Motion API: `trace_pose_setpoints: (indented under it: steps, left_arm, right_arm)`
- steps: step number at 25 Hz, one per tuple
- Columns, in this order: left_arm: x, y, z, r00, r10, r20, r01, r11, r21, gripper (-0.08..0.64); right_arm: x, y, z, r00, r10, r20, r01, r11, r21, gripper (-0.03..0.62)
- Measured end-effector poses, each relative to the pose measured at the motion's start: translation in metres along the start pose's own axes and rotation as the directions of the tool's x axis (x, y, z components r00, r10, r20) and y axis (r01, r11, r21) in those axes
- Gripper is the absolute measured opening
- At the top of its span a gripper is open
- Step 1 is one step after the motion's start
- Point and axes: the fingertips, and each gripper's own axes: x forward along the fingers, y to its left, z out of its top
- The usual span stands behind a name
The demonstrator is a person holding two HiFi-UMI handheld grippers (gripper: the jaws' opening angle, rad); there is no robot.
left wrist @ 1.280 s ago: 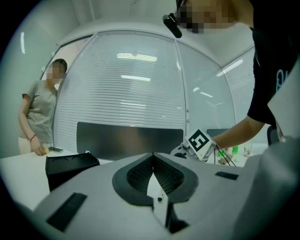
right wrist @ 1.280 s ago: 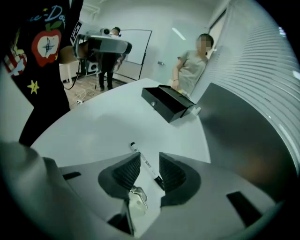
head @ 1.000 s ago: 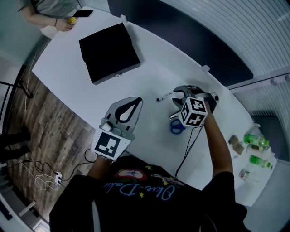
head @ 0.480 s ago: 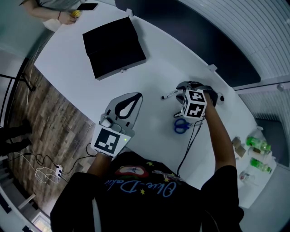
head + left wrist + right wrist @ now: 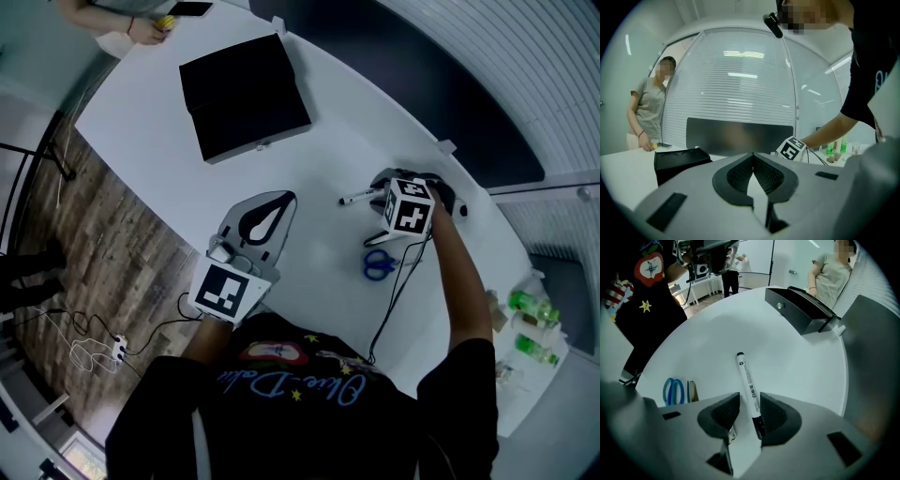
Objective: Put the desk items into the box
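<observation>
Our right gripper (image 5: 749, 401) has advanced, jaws apart astride the marker (image 5: 747, 378) near the table's (image 5: 797, 366) far edge; our left gripper (image 5: 753, 157) is closed, empty.

The left gripper (image 5: 753, 155) fills the lower half, its dark ribbed pads meeting at the tips with nothing between them. At 9 o'clock a black box (image 5: 677, 161) sits on the white table (image 5: 621, 176). Just past the tips, toward 2 o'clock, the right gripper's marker cube (image 5: 791, 149) shows, on a bare forearm (image 5: 829, 129) reaching in from 3 o'clock. Green bottles (image 5: 830, 148) stand far off at 3 o'clock. A person in a grey shirt (image 5: 647, 110) stands at 10 o'clock
</observation>
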Motion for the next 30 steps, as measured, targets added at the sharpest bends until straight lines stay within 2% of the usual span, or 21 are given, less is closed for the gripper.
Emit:
trace_pose_setpoints:
  steps: [7,14,17,19,23,30]
  left_arm:
    - [-0.005,0.007,-0.005,1.0,0.021,-0.013,-0.021,1.0,-0.007,0.008]
    - [-0.007,0.006,-0.005,1.0,0.017,-0.016,-0.017,1.0,0.008,0.008]
    - [-0.006,0.004,-0.005,1.0,0.015,-0.017,-0.015,1.0,0.009,0.008]
    - [-0.006,0.004,-0.004,1.0,0.016,-0.016,-0.016,1.0,0.007,0.008]
    - [-0.005,0.002,-0.001,1.0,0.016,-0.015,-0.016,1.0,0.013,0.008]
    - [-0.004,-0.004,0.009,1.0,0.004,0.002,-0.004,0.999,0.033,0.008]
  right_arm:
    - [0.001,0.003,0.0,0.997,0.083,0.007,-0.083,0.997,0.003,0.12]
    - [0.001,0.006,0.0,0.997,0.071,0.022,-0.071,0.997,0.012,0.074]
    - [0.0,0.007,0.0,0.999,0.04,-0.006,-0.04,0.999,-0.025,0.072]
    - [-0.003,0.001,0.001,1.0,-0.002,-0.007,0.002,1.0,-0.018,0.072]
    - [-0.019,-0.012,0.005,0.995,-0.101,0.022,0.1,0.994,0.053,0.072]
    - [-0.047,-0.014,0.017,0.974,-0.199,0.108,0.183,0.972,0.145,0.072]
